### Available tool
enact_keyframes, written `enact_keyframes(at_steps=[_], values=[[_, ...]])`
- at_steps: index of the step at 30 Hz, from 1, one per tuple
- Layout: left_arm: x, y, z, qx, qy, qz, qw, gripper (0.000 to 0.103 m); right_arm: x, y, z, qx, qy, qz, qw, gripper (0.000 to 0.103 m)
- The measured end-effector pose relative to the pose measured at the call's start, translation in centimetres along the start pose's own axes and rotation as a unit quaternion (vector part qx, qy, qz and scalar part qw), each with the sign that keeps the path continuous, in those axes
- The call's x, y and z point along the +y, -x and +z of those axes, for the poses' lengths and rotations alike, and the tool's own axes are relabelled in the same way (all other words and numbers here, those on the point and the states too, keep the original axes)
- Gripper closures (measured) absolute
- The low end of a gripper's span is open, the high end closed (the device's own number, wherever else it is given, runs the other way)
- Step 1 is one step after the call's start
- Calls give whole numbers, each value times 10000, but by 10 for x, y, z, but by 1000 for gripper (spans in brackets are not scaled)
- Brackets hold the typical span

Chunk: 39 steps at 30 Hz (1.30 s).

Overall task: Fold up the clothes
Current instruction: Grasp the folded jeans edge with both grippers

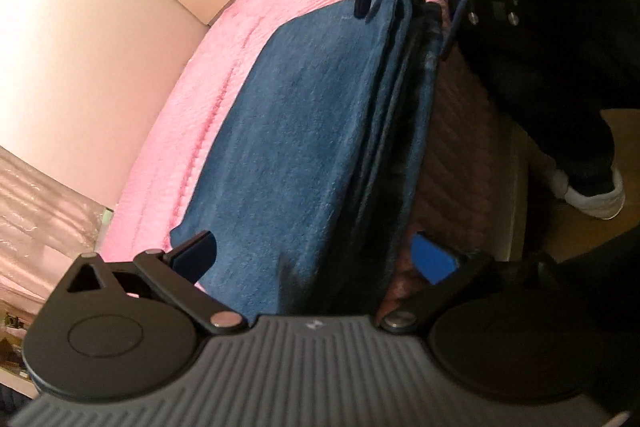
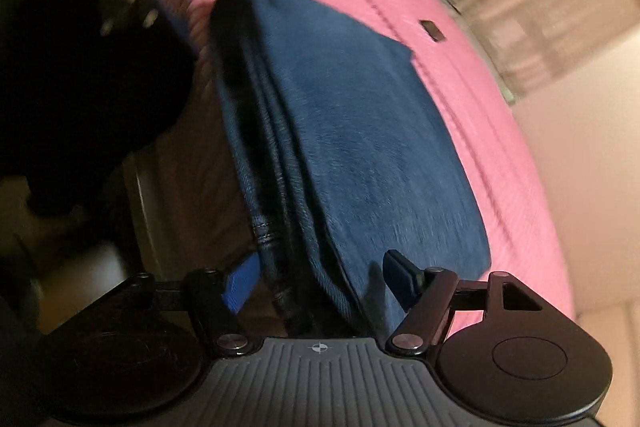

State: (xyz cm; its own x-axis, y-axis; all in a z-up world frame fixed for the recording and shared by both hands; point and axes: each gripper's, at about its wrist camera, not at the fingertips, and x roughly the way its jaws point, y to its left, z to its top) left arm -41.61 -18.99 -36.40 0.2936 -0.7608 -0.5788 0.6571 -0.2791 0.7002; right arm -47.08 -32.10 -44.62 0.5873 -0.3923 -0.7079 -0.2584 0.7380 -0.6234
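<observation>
Left gripper low at near end, fingers spread wide apart. Right gripper likewise low, fingers spread wide. Each seen at far end of the other's view, facing it. Dark-trousered leg and white shoe at right.

A pink bedspread lies beside a pale wall, sunlit.

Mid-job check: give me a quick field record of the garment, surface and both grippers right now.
garment: folded dark blue fleecy cloth, stacked layers at the bed edge
surface: pink quilted bedspread
left gripper: open, fingers straddling the near end of the cloth
right gripper: open, fingers straddling the opposite end
extra: small dark object lying on the bedspread
</observation>
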Motion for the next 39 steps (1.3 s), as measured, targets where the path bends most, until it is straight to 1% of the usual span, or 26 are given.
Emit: enact_keyframes(at_steps=[3, 6, 7, 8, 10, 14, 17, 20, 24, 26, 27, 29, 30, 32, 33, 37, 38, 39], values=[[2, 0, -3, 7, 55, -5, 10000, 1, 5, -14, 2, 56, 306, -94, 9995, 33], [2, -1, -5, 33, 95, -22, 9999, 1, 11, -17, -2, 57, 428, -80, 9990, 45], [1, 0, -6, 35, 91, -43, 9999, 1, 7, -15, -2, 40, 336, -33, 9994, 52], [1, 0, -6, 26, 83, -54, 9999, 1, 2, -13, -3, 21, 186, 13, 9998, 63], [1, 3, -5, -9, 63, -1, 10000, 1, -14, -3, -1, -58, -165, 65, 9998, 68], [4, 3, 1, -18, -25, 315, 9995, 1, -46, 13, 3, -237, -811, 128, 9963, 70], [9, -1, 6, 4, -130, 521, 9986, 1, -60, 15, 2, -301, -1020, 175, 9942, 70], [6, -8, 8, 89, -463, 589, 9971, 1, -67, 14, 0, -346, -1118, 194, 9929, 70], [-6, -20, 4, 290, -1035, 696, 9918, 9, -71, 19, 1, -411, -1275, 151, 9909, 70], [-10, -26, 1, 426, -1257, 816, 9878, 16, -69, 26, 5, -421, -1278, 108, 9908, 70], [-11, -29, 0, 494, -1333, 862, 9861, 22, -67, 28, 6, -418, -1260, 90, 9911, 70], [-9, -30, -2, 536, -1307, 829, 9865, 25, -63, 29, 6, -410, -1219, 64, 9917, 70], [-8, -30, -3, 545, -1274, 796, 9872, 29, -62, 29, 6, -405, -1198, 51, 9920, 70], [-6, -29, -4, 570, -1164, 665, 9893, 44, -55, 25, 4, -395, -1168, 23, 9924, 70], [-5, -29, -4, 584, -1104, 590, 9904, 57, -52, 23, 4, -390, -1165, 16, 9924, 69], [2, -27, -5, 593, -780, 459, 9941, 67, -42, 19, 3, -366, -1084, -80, 9934, 69], [5, -27, -4, 584, -699, 439, 9949, 68, -39, 18, 2, -355, -1036, -114, 9939, 69], [8, -26, -4, 569, -615, 424, 9956, 70, -35, 17, 1, -333, -974, -171, 9945, 65]])
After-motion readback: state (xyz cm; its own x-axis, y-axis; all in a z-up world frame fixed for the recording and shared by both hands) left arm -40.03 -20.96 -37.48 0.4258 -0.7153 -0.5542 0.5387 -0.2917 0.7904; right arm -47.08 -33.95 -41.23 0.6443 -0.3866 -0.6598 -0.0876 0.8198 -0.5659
